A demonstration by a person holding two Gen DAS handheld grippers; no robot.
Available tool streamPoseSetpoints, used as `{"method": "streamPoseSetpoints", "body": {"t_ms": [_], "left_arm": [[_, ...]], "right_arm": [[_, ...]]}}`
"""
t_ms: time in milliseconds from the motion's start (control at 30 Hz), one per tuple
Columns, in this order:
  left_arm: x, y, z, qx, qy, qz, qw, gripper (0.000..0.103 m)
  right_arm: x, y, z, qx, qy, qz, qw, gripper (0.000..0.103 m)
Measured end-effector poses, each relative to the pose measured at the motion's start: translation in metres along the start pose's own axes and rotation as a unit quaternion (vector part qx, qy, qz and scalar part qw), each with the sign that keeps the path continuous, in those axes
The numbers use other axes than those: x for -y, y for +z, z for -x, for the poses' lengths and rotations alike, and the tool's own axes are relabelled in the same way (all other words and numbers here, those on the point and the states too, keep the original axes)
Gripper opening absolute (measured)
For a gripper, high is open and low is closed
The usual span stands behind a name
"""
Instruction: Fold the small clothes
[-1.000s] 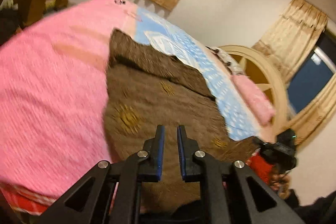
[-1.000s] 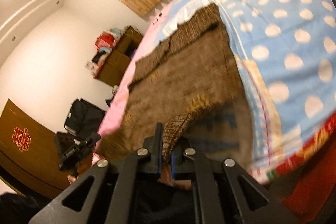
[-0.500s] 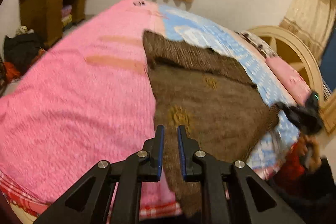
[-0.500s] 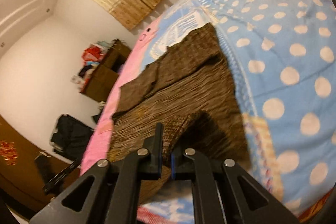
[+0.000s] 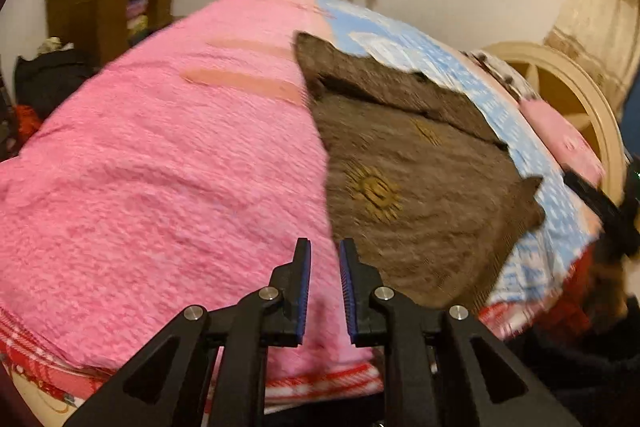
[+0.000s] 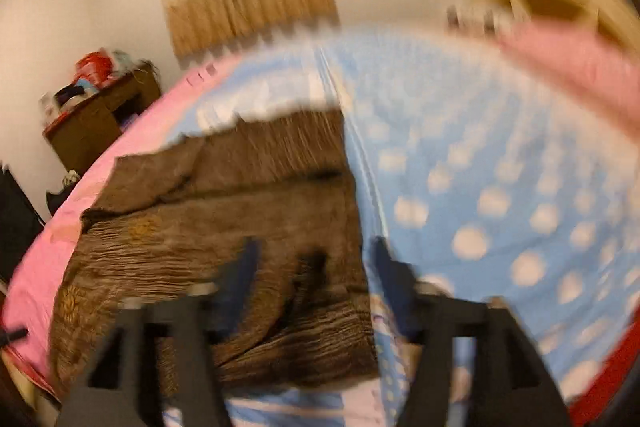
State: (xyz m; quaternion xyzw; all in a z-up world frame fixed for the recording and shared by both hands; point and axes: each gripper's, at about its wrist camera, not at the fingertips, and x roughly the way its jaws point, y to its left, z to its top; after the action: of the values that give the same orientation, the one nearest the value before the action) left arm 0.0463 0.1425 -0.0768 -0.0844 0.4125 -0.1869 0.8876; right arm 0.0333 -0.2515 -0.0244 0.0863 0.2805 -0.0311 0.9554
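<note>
One brown knitted garment (image 5: pixel 404 187) with gold motifs lies flat at one o'clock; left gripper (image 5: pixel 324 259) nearly closed and empty, right gripper (image 6: pixel 312 259) just sprung wide, empty.

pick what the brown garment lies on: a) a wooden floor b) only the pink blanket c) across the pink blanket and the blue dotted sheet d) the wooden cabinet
c: the brown garment spans the seam, pink blanket on one side, blue dotted sheet on the other.
</note>
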Motion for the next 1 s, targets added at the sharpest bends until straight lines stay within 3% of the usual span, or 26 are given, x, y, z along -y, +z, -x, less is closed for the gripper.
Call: {"method": "streamPoseSetpoints", "body": {"t_ms": [67,167,267,333,400,433,467,533,600,633,733,867,933,1000], "left_arm": [[-0.007,0.003,0.006,0.024,0.008,0.018,0.9995,0.015],[-0.011,0.006,0.016,0.037,0.016,0.023,0.9989,0.015],[-0.007,0.013,0.028,0.050,0.046,-0.004,0.9977,0.015],[-0.004,0.016,0.034,0.063,0.058,-0.016,0.9962,0.019],[-0.003,0.018,0.039,0.076,0.061,-0.022,0.9950,0.051],[-0.003,0.017,0.041,0.086,0.066,-0.022,0.9939,0.075],[-0.003,0.016,0.045,0.106,0.072,-0.023,0.9915,0.082],[-0.003,0.014,0.048,0.126,0.067,-0.024,0.9895,0.082],[-0.005,0.017,0.045,0.117,0.055,-0.021,0.9913,0.082],[-0.005,0.018,0.043,0.115,0.053,-0.021,0.9917,0.082],[-0.002,0.020,0.040,0.120,0.052,-0.046,0.9903,0.082],[0.016,0.023,0.026,0.126,0.023,-0.126,0.9838,0.082],[0.029,0.024,0.015,0.118,0.023,-0.180,0.9763,0.082],[0.048,0.024,-0.002,0.106,0.038,-0.261,0.9586,0.082]], "right_arm": [[-0.034,-0.006,0.011,-0.030,0.114,0.041,0.992,0.080],[-0.109,-0.031,0.009,-0.108,0.269,0.128,0.949,0.070],[-0.177,-0.064,0.004,-0.152,0.341,0.216,0.902,0.069],[-0.208,-0.086,-0.003,-0.169,0.345,0.266,0.884,0.069],[-0.228,-0.103,-0.016,-0.206,0.354,0.291,0.865,0.069],[-0.234,-0.110,-0.021,-0.215,0.348,0.303,0.860,0.069],[-0.238,-0.118,-0.025,-0.217,0.334,0.320,0.859,0.069],[-0.243,-0.125,-0.027,-0.204,0.315,0.348,0.859,0.060],[-0.241,-0.123,-0.026,-0.196,0.291,0.363,0.863,0.011],[-0.237,-0.116,-0.030,-0.206,0.299,0.350,0.864,0.011],[-0.209,-0.081,-0.041,-0.226,0.348,0.233,0.879,0.010],[-0.154,-0.042,-0.067,-0.242,0.396,0.067,0.883,0.010],[-0.142,-0.036,-0.081,-0.249,0.388,0.035,0.886,0.011],[-0.136,-0.039,-0.096,-0.266,0.385,0.009,0.884,0.011]]}}
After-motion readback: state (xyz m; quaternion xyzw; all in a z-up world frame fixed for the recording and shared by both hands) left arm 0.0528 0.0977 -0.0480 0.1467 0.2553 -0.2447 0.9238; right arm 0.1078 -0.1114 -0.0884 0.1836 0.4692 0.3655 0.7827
